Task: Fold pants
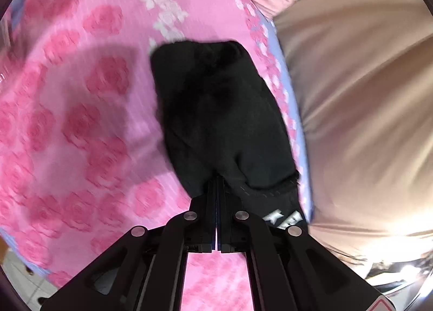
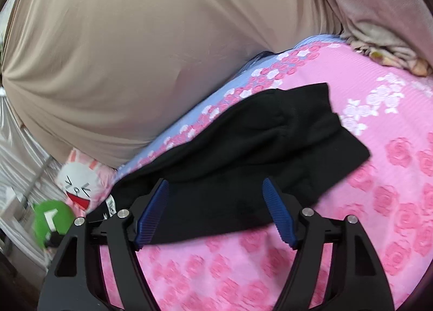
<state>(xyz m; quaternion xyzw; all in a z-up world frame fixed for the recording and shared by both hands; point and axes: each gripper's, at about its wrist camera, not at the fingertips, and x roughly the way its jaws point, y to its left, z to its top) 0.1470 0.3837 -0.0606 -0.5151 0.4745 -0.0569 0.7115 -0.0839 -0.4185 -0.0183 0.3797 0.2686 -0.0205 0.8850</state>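
Black pants (image 1: 216,116) lie folded into a compact bundle on the pink rose-print sheet (image 1: 81,94). White lettering shows at one end.

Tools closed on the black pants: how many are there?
1. The left tool is shut on the black pants. The right tool is open above them, pinching no cloth.

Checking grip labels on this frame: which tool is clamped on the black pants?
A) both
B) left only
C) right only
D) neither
B: in the left wrist view the left tool has its jaws pressed together on an edge of the black pants, while in the right wrist view the right tool stands wide open, its blue pads apart over the fabric.
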